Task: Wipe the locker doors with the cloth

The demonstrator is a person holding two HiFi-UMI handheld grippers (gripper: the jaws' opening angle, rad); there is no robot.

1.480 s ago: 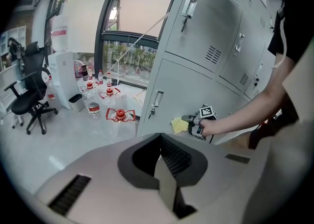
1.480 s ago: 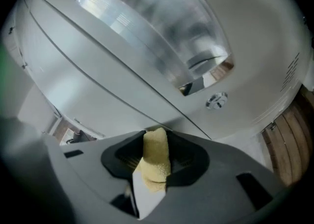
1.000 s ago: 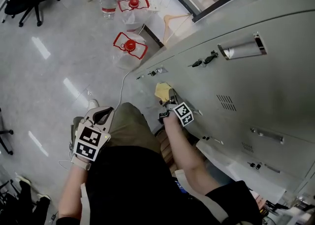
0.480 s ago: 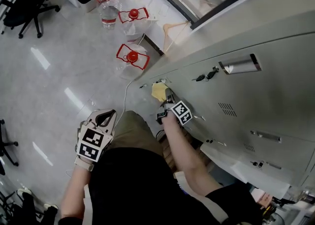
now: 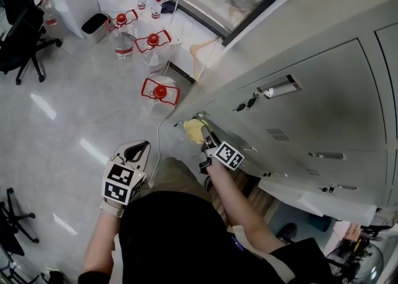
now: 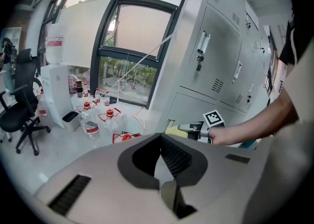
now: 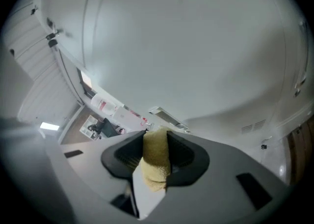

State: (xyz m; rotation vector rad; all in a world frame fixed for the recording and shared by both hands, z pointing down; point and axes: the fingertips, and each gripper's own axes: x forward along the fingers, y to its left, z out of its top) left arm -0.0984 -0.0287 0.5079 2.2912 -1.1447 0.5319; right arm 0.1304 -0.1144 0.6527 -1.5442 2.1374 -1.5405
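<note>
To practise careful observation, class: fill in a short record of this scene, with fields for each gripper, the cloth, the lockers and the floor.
Right gripper: shut on the yellow cloth
Left gripper: shut, empty, away from the lockers
Cloth position: facing a grey locker door, low down; contact unclear
Lockers: grey metal, with a handle and vents
Floor: water bottles with red handles
</note>
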